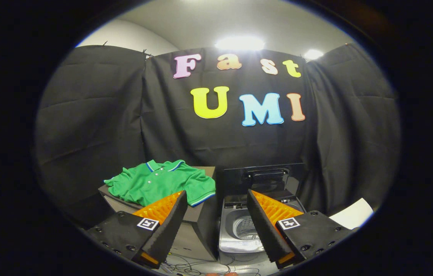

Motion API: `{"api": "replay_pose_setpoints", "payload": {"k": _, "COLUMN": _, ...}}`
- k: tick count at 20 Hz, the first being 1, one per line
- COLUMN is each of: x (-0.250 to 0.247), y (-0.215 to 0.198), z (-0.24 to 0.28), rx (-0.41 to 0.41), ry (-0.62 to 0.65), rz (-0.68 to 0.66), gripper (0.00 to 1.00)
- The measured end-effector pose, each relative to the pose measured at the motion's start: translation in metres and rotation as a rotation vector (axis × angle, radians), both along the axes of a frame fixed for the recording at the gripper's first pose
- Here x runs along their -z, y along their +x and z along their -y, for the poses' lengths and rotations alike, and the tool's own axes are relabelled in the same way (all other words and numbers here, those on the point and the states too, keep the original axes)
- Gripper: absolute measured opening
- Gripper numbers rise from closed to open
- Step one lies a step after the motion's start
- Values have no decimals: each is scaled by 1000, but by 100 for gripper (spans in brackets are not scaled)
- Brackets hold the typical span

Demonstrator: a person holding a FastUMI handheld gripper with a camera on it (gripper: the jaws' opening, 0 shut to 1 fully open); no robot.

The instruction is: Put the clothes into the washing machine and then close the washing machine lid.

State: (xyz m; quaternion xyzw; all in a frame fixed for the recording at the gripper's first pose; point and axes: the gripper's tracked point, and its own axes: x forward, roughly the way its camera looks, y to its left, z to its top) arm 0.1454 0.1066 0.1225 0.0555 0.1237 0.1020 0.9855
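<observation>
A green polo shirt with a striped collar lies spread on a dark box, just beyond my left finger. To its right stands a small grey top-loading washing machine with its dark lid raised upright, the drum visible between my fingers. My gripper is open, held above and in front of both, with nothing between the fingers.
Black cloth walls close the booth behind and on both sides. A white sheet lies to the right of the machine. Loose cables trail on the floor below the gripper.
</observation>
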Motion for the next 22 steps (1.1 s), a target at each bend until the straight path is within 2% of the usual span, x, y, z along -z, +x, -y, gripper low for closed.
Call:
{"api": "replay_pose_setpoints", "payload": {"k": 4, "x": -20, "y": 31, "z": -42, "rx": -81, "ry": 37, "rz": -64, "gripper": 96}}
{"api": "replay_pose_setpoints", "payload": {"k": 8, "x": -26, "y": 60, "z": -76, "rx": -144, "ry": -32, "rz": -151, "gripper": 96}}
{"api": "replay_pose_setpoints", "payload": {"k": 13, "x": -33, "y": 91, "z": -119, "rx": -199, "ry": -33, "rz": -258, "gripper": 96}}
{"api": "replay_pose_setpoints", "payload": {"k": 19, "x": -17, "y": 109, "z": -174, "rx": -291, "ry": -43, "rz": -406, "gripper": 95}}
{"api": "replay_pose_setpoints", "payload": {"k": 22, "x": -5, "y": 120, "z": -192, "rx": -296, "ry": -34, "rz": -466, "gripper": 95}}
